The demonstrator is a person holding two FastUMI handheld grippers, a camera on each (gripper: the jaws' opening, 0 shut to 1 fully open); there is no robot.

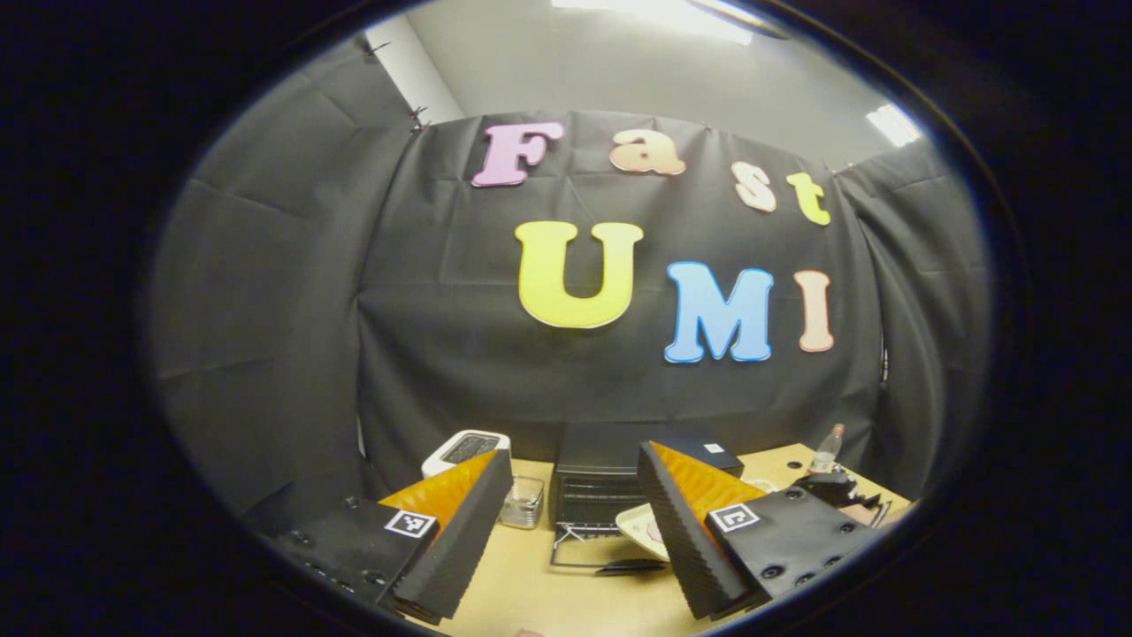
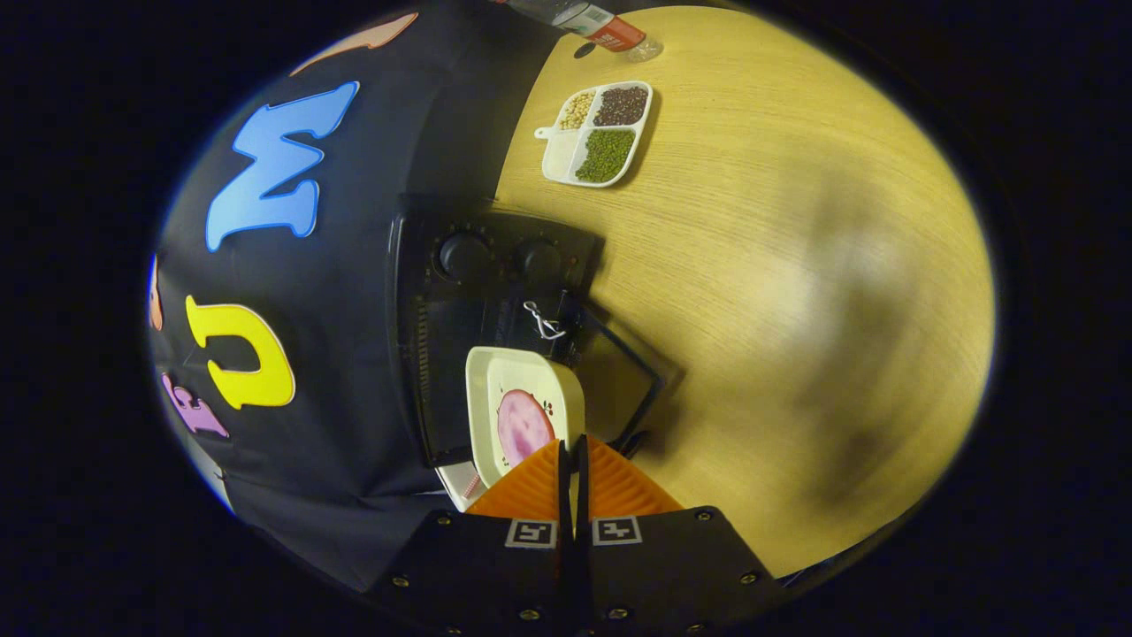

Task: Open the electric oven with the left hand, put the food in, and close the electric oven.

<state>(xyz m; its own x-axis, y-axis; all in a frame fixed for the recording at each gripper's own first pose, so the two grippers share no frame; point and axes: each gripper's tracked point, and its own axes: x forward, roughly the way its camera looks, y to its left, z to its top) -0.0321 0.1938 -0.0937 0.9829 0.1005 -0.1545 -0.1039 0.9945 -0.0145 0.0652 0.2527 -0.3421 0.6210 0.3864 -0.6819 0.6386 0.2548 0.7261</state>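
The black electric oven [image 1: 601, 460] stands at the back of the table with its door [image 1: 579, 553] folded down flat. My left gripper [image 1: 575, 456] hangs open in front of it, holding nothing. A cream dish [image 2: 517, 389] carrying a round pink slice of food [image 2: 523, 426] hovers over the open door [image 2: 623, 376], at the mouth of the oven [image 2: 495, 283]. My right gripper [image 2: 570, 447] is shut on the dish's near rim. In the left gripper view the same dish [image 1: 641, 524] shows to the right of the door, with the right gripper [image 1: 831, 488] behind it.
A divided tray [image 2: 555, 155] of beans and a bottle [image 2: 601, 26] lie on the wooden table [image 2: 796, 265] beyond the oven. A white device [image 1: 464, 447] and a small glass jar [image 1: 523, 502] stand left of the oven. A bottle [image 1: 829, 447] stands at the far right.
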